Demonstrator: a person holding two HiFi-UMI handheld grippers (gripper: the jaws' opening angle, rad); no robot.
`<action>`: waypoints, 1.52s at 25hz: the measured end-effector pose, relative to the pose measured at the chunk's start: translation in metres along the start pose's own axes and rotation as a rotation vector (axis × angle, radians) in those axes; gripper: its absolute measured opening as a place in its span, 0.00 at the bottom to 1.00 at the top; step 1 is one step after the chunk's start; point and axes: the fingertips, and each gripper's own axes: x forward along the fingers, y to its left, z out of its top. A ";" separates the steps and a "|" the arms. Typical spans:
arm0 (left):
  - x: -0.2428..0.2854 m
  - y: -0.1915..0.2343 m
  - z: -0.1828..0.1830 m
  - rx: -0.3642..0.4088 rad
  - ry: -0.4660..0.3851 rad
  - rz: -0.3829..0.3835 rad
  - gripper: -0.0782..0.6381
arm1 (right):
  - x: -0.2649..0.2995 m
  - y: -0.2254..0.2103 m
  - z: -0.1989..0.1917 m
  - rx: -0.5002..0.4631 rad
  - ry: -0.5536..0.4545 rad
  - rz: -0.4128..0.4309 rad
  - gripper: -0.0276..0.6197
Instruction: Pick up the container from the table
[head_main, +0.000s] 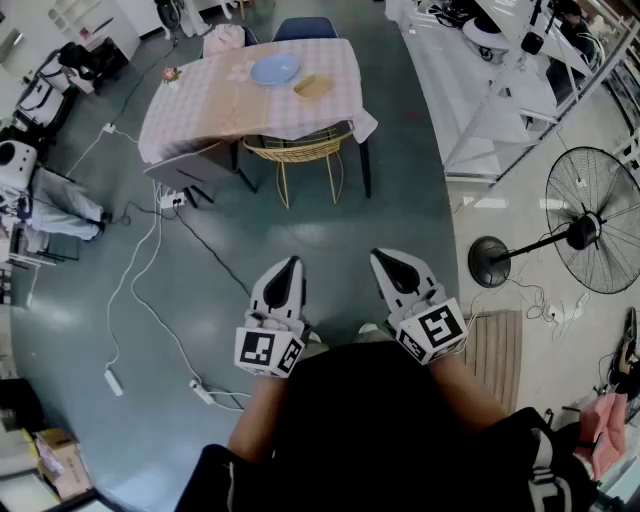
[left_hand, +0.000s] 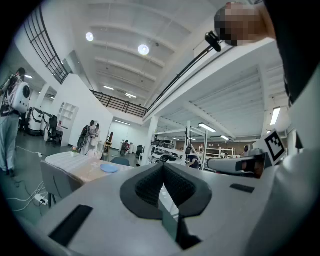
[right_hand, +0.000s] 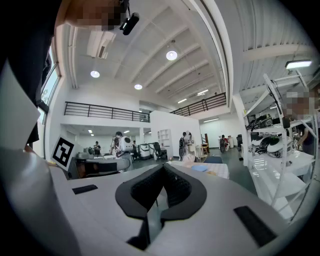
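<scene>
A table with a pale checked cloth (head_main: 200, 110) stands far ahead across the floor. On it lie a blue plate (head_main: 273, 69) and a small tan container (head_main: 312, 87). My left gripper (head_main: 290, 266) and right gripper (head_main: 386, 259) are held side by side close to my body, well short of the table, both shut and holding nothing. In the left gripper view the shut gripper (left_hand: 162, 168) points level toward the distant table (left_hand: 70, 162) and blue plate (left_hand: 109, 168). From the right gripper view, the shut gripper (right_hand: 163, 170) faces the same table (right_hand: 217, 172).
A wicker chair (head_main: 295, 155) is tucked at the table's near side. Cables and power strips (head_main: 200, 390) trail over the floor on the left. A standing fan (head_main: 590, 220) and white shelving (head_main: 480, 90) are on the right. A person (head_main: 45, 205) stands at far left.
</scene>
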 end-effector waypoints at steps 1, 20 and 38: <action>0.000 0.000 0.000 -0.008 -0.007 -0.008 0.11 | 0.000 -0.002 0.000 0.001 -0.002 -0.005 0.03; 0.009 -0.005 -0.019 -0.037 0.021 -0.021 0.31 | -0.020 -0.044 -0.006 0.036 -0.011 -0.060 0.22; 0.100 0.049 -0.056 -0.084 0.090 -0.036 0.34 | 0.070 -0.117 -0.053 0.111 0.074 -0.013 0.22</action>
